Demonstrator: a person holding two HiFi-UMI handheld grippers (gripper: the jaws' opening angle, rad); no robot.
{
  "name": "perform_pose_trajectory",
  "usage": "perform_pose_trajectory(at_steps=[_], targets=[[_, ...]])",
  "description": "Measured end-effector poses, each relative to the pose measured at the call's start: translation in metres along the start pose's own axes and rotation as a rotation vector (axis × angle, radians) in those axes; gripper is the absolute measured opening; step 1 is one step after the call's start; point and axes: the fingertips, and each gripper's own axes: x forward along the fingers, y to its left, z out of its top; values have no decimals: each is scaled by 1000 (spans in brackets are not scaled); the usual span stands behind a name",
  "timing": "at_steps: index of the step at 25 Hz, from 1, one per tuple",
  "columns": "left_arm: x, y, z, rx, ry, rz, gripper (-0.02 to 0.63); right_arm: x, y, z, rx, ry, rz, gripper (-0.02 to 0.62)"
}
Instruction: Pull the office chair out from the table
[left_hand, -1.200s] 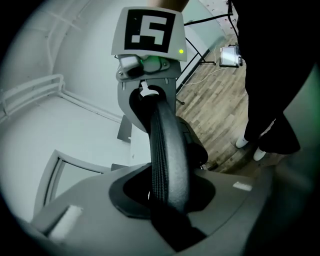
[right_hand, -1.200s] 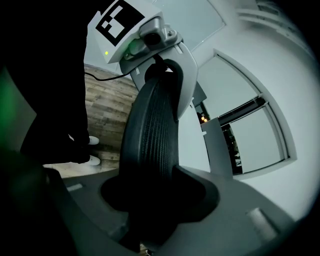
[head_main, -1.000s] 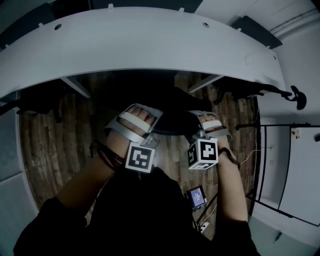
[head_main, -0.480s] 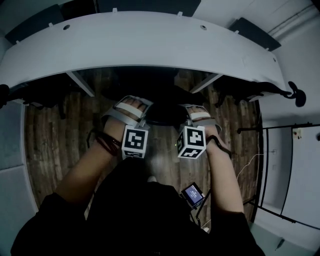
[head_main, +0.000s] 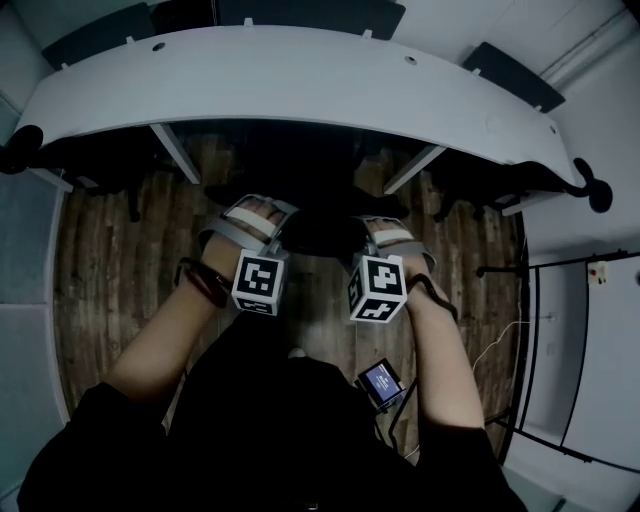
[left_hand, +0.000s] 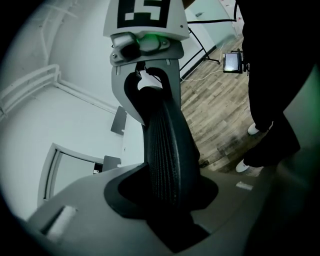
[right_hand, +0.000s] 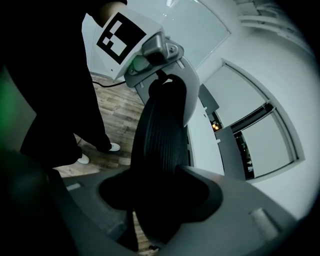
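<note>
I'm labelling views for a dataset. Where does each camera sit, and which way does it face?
Head view: on the person's head, looking steeply down at table, chair back and wood floor; shows forearms, left gripper, right gripper.
Left gripper view: rides the left gripper, looking along jaws clamped on the chair back toward the right gripper; shows legs.
Right gripper view: rides the right gripper, jaws opening around the chair back, facing the left gripper; legs too.
Shared: both gripper views show the chair back.
</note>
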Motion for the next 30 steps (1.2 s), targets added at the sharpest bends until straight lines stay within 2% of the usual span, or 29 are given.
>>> perform_pose_trajectory(at_steps=[4,12,16,23,30], targets=[[-29,-29,21,-38,16,-27,161,-28,37,13,-26,-45,-20,207],[-86,-87,78,-62,38,-19,161,-83,122,22,-56,-70,2,204],[-112,-118,101,-84,20,-51,161,-106,160,31,-59,-84,29,203],[-160,-161,125,-75,4,-75,161,-139,218,56,-38,-103,17,201],[-206,-202,130,-41,-8,-65,161,-158,268,90,-13,-66,7,201]])
